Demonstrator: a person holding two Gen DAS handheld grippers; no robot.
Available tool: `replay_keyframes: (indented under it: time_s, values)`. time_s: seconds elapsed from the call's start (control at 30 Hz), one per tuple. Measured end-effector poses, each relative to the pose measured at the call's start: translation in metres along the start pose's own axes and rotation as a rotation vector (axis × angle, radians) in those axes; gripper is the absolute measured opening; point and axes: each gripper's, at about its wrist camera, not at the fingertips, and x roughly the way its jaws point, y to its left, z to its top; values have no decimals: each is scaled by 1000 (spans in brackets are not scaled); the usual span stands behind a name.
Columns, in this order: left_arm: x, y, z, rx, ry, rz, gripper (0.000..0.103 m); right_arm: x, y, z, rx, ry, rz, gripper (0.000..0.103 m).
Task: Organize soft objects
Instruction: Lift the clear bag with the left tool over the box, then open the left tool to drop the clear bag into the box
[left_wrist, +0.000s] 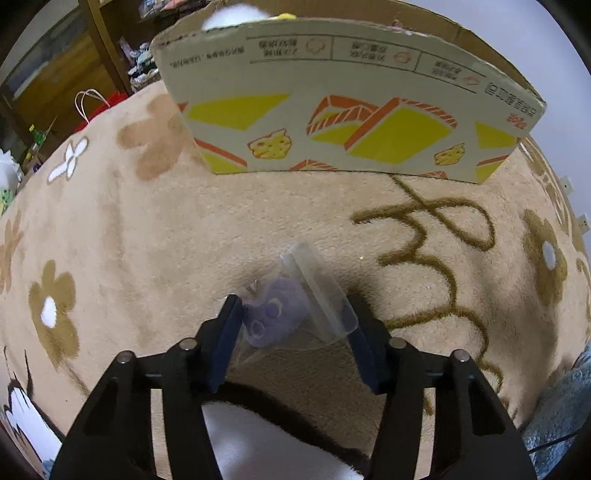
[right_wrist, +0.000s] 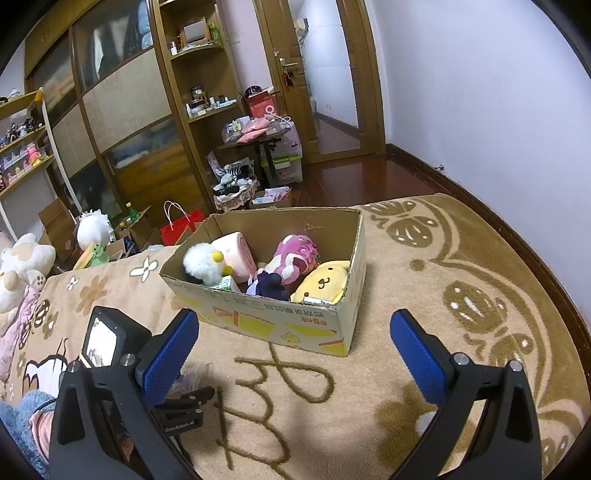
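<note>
My left gripper (left_wrist: 293, 314) is low over the beige rug, its fingers on either side of a small purple soft toy in a clear plastic bag (left_wrist: 288, 306); whether they press on the bag I cannot tell. A printed cardboard box (left_wrist: 347, 110) stands just ahead. In the right wrist view the box (right_wrist: 280, 325) holds several plush toys: a white fluffy one (right_wrist: 201, 263), a pink roll (right_wrist: 236, 253), a pink-magenta one (right_wrist: 295, 254), a dark one (right_wrist: 271, 285) and a yellow one (right_wrist: 323, 282). My right gripper (right_wrist: 295, 343) is open and empty above the rug, in front of the box.
The left gripper's body (right_wrist: 107, 343) is at the lower left of the right wrist view. More plush toys (right_wrist: 22, 266) lie at the far left. A red bag (right_wrist: 181, 227), cartons, shelves (right_wrist: 207, 92) and a door (right_wrist: 325, 74) stand beyond the rug.
</note>
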Motion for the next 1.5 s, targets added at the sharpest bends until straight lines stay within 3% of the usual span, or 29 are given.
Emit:
replay_keyframes:
  time_s: [0.1,0.17,0.27,0.5,0.77,0.97,1.13,1.33,1.5]
  values:
    - [-11,-6,-4,28,-39,23,43,0,1,0,-1,0,-2,103]
    - [-18,-7,-3,37,-64,51,20,0,0,0,0,-1,-2,103]
    - [-30,-3,-2,9,-92,41,16,0,0,0,1,-3,1,103]
    - [-63,2,0,2,-197,29,14,-1,0,1,0,-4,-1,103]
    - [-123,1,8,17,-470,11,14,-7,-5,6,16,-25,-8,103]
    - [-153,3,35,47,-615,-17,14,-10,-6,9,12,-40,-9,103]
    - [-154,1,64,60,-634,-48,14,-9,-7,11,1,-43,-12,103]
    - [-139,-13,90,100,-640,-5,15,-5,-8,9,4,-28,-10,103]
    - [-122,-14,111,82,-619,-25,17,1,-6,7,-6,-17,-10,103]
